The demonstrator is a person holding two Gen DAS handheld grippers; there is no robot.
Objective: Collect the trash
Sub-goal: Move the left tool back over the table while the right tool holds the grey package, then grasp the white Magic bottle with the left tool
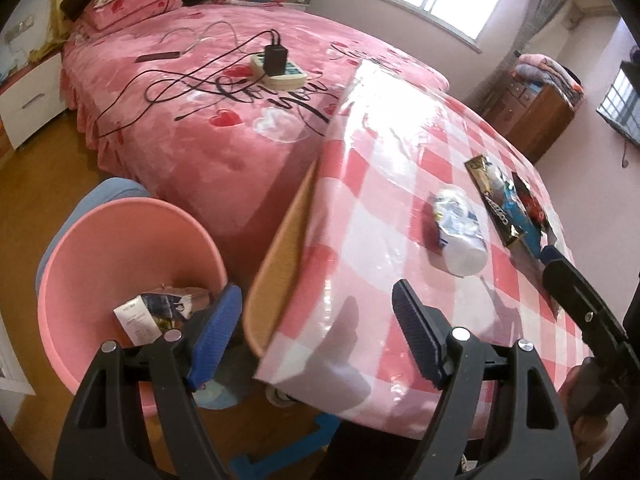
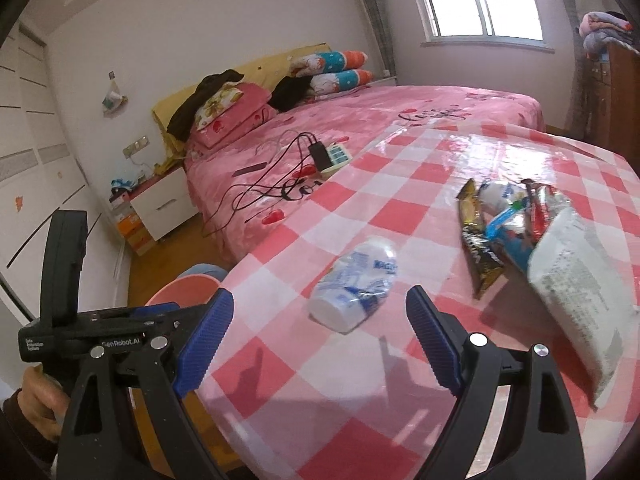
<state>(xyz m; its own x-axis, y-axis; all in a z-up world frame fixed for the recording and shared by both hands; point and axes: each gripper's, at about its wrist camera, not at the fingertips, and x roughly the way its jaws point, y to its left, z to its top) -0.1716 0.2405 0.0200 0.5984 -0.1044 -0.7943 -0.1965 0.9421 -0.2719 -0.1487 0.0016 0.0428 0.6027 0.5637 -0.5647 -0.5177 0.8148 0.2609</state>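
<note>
A crushed white plastic bottle with a blue label (image 1: 460, 232) (image 2: 354, 280) lies on the pink checked table (image 1: 372, 184) (image 2: 304, 380). Beyond it lie snack wrappers (image 1: 508, 200) (image 2: 504, 224), black-gold, blue and red. A grey-white printed bag (image 2: 580, 296) lies at the right. A pink bin (image 1: 120, 276) (image 2: 180, 288) stands on the floor left of the table and holds a paper carton (image 1: 160, 312). My left gripper (image 1: 318, 336) is open and empty, straddling the table's near left edge. My right gripper (image 2: 320, 340) is open and empty, just short of the bottle.
A pink bed (image 1: 208, 120) (image 2: 360, 128) with a power strip, charger and cables (image 1: 276, 64) stands behind the table. A white nightstand (image 2: 160, 204) is by the wall. A wooden dresser (image 1: 532, 112) stands far right. The other gripper shows at the right edge (image 1: 580, 296).
</note>
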